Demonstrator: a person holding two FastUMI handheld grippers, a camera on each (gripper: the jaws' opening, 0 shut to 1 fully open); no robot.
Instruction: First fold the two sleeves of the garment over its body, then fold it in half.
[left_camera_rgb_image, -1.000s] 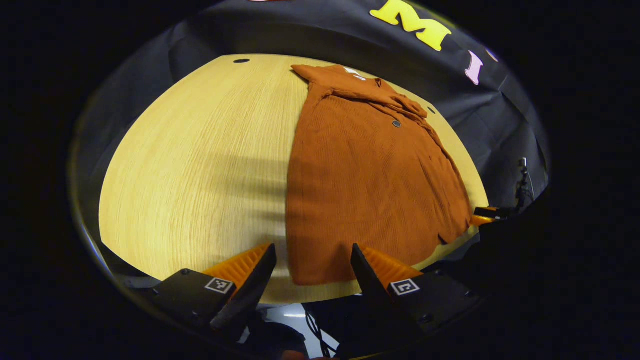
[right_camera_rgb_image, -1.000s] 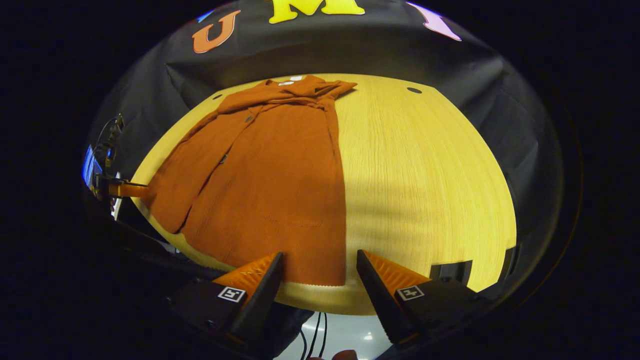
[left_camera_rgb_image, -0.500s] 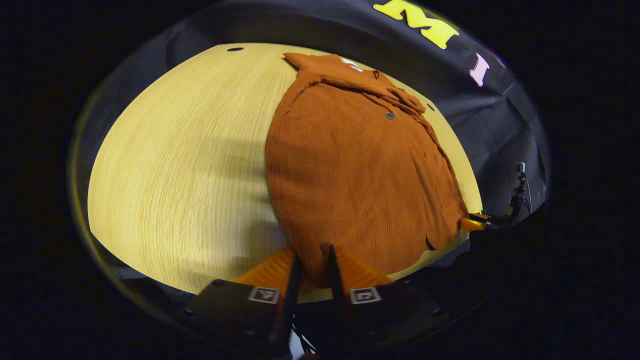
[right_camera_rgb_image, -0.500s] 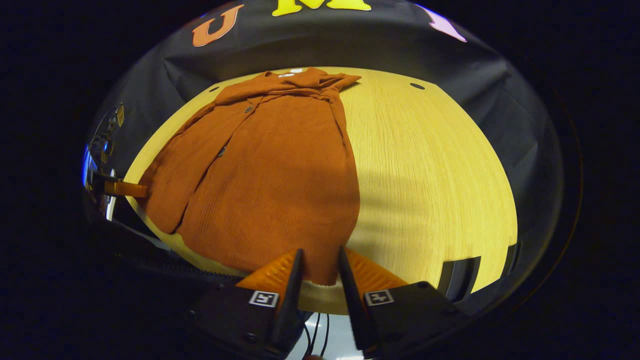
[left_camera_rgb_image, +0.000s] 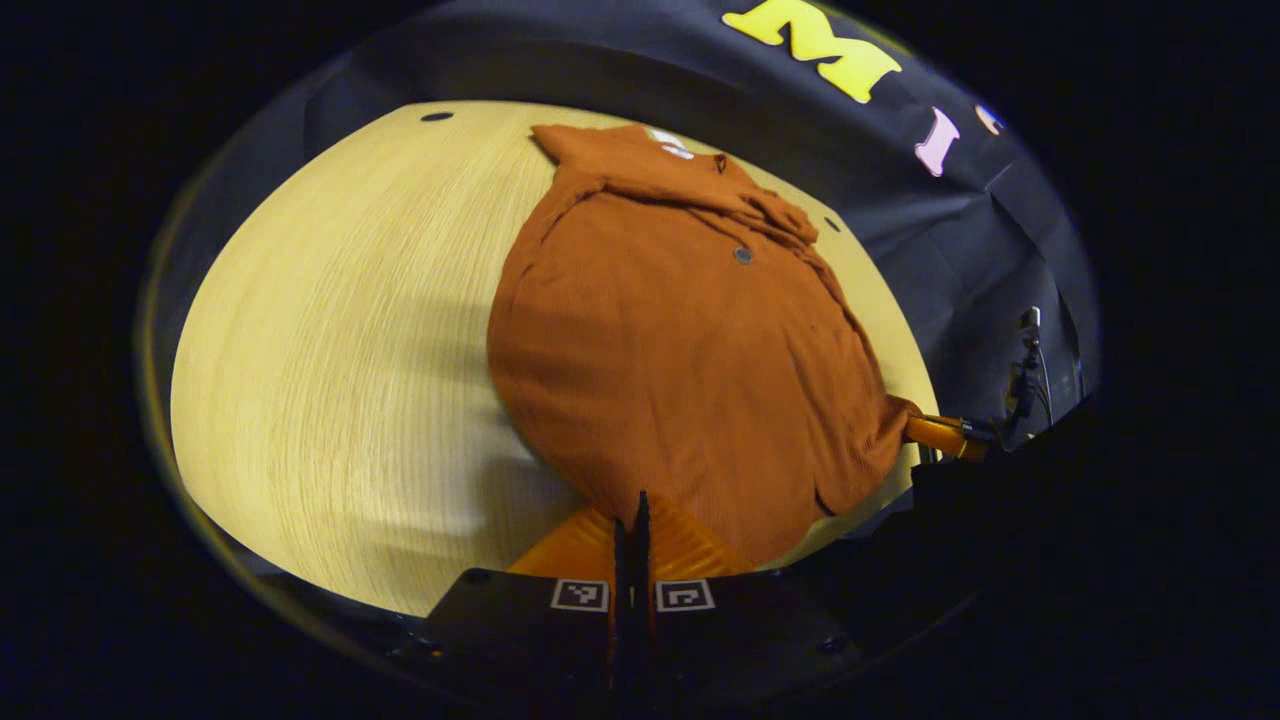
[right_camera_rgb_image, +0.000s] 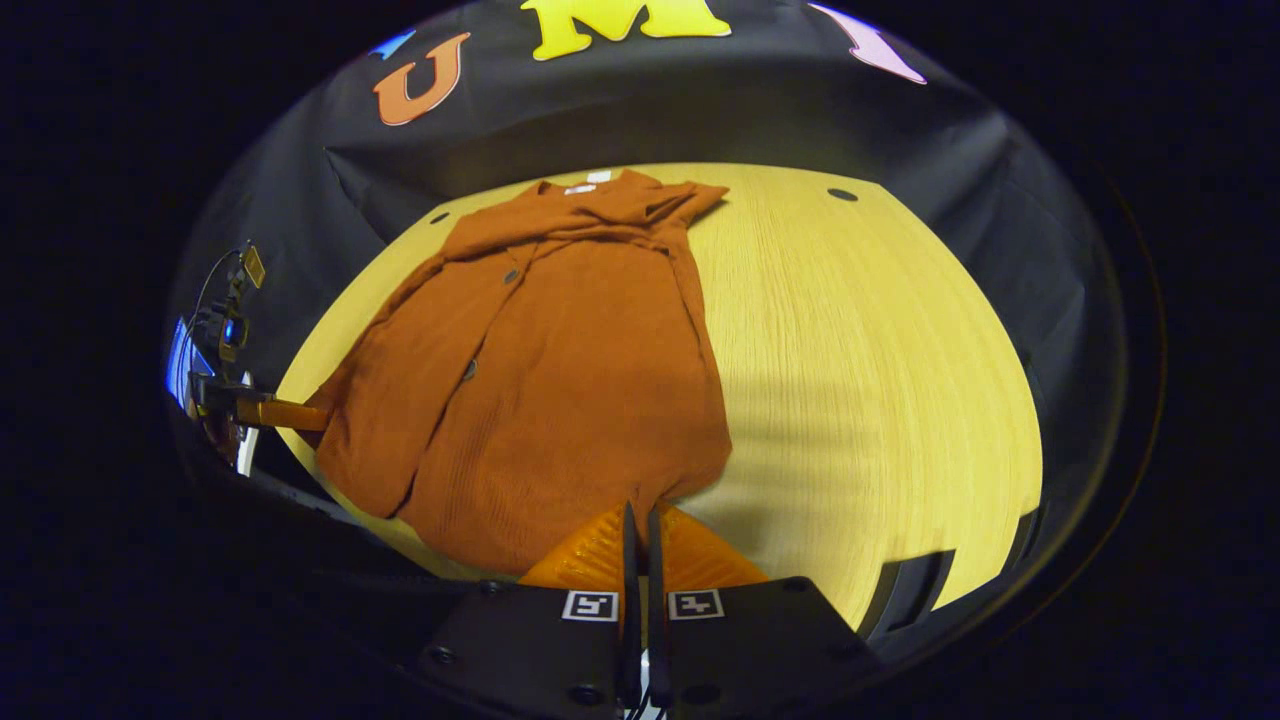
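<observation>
Left gripper (left_camera_rgb_image: 632, 515) sits at the near hem of the rust-orange buttoned garment (left_camera_rgb_image: 680, 330), jaws closed on the hem's left corner, cloth pinched between them. Garment lies on the light wood table (left_camera_rgb_image: 330, 330), collar at the far edge, sleeves folded in over the body, a dark button (left_camera_rgb_image: 742, 255) visible on the front; near hem is pulled up and bunched toward the jaws. In the left gripper view the other gripper's finger shows at the garment's far right corner. Right gripper (right_camera_rgb_image: 640, 520) holds the hem's right corner, jaws clamped with fabric between them. In the right gripper view the garment (right_camera_rgb_image: 560, 350) covers the left half of the table (right_camera_rgb_image: 860, 370), bare wood on the right.
</observation>
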